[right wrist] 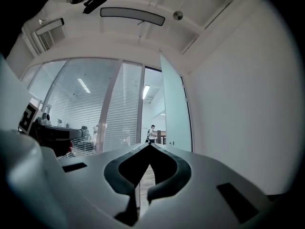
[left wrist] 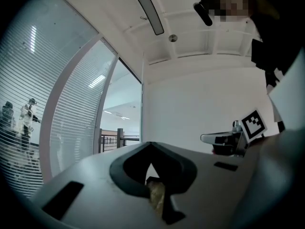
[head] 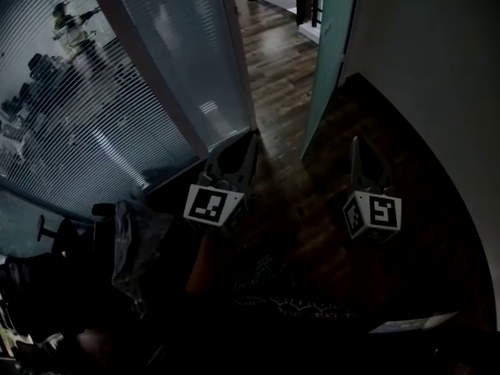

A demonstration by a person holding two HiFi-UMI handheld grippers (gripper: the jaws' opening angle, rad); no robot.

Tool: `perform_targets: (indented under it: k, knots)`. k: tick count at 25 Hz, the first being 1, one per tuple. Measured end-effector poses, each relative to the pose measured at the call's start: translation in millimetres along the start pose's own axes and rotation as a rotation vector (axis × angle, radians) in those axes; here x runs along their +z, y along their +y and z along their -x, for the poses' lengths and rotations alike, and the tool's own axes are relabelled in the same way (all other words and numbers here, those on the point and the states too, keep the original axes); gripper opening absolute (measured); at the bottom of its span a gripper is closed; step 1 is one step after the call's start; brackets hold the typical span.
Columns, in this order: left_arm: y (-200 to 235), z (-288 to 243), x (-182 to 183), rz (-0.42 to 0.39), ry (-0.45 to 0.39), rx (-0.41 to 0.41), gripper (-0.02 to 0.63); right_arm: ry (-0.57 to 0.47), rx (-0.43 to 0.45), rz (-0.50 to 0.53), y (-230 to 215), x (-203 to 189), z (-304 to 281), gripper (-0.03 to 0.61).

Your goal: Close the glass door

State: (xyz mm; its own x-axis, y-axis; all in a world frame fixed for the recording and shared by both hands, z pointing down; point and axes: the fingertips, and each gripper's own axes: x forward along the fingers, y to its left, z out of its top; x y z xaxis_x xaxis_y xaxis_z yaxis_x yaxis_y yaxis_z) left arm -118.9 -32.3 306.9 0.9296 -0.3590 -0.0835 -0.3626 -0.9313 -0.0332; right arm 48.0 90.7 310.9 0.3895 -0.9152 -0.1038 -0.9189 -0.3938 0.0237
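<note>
The door (head: 332, 53) stood open (by the wall). The left gripper (head: 248, 143) and right gripper (head: 356, 145) pointed toward it, jaws closed on nothing, likely so they could push it.

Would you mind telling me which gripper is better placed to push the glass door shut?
Right, I'd judge. The right gripper is on the open glass door's side of the doorway, and its view faces the panel. The left gripper is over by the blinds. Both grippers' jaws are together.
</note>
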Motion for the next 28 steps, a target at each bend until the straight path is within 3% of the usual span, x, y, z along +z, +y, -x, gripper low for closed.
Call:
perform_targets:
  k: [11,19,28]
  knots:
    - [75.3,-89.8,-3.3,0.003,-0.012,-0.044,-0.005,0.006,-0.069,0.009,-19.1,-8.9,-99.5,0.003]
    - [77.3,-142.5,-14.5,0.012,0.008,-0.074,-0.005,0.013,-0.073,0.018,-44.8,-15.1,-143.0,0.003]
    - [83.2,-223.1,-20.9,0.000,-0.010,0.013,-0.005,0.007,-0.002,0.026,-106.9,-25.2,-217.2,0.003]
